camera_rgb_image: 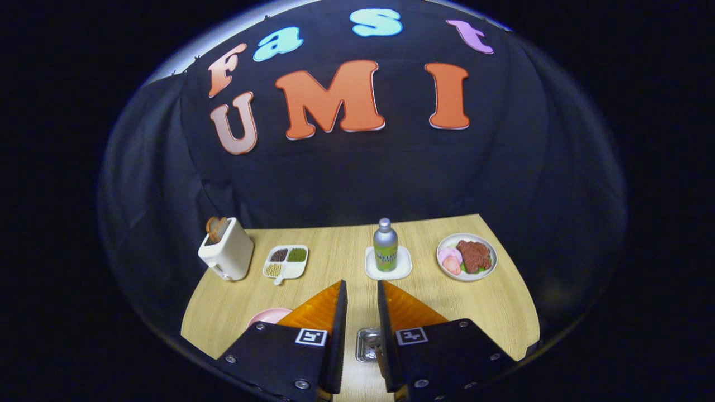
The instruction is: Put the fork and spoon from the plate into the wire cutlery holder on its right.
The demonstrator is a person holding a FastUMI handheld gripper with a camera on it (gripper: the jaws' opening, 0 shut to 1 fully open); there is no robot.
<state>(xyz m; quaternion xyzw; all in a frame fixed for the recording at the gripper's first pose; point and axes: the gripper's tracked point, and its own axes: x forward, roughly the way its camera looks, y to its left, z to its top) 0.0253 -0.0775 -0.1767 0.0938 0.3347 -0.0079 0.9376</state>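
Note:
My gripper (pixel 360 285) hangs over the near part of the wooden table (pixel 335 251), its two orange fingers (pixel 318 307) a narrow gap apart with nothing pressed between them. Straight below that gap sits the metal cutlery holder (pixel 367 341), seen from above. A slim tan piece (pixel 381 354) shows at its right side, against the inner face of the right finger; I cannot tell what it is. A slice of the pink plate (pixel 267 316) shows just left of the left finger. The fingers hide the rest of the plate and anything on it.
Beyond the fingers stand a green bottle (pixel 385 247) on a white coaster, a plate of meat (pixel 467 256) to its right, a divided dish of beans (pixel 286 261), and a white toaster (pixel 226 250) at the far left.

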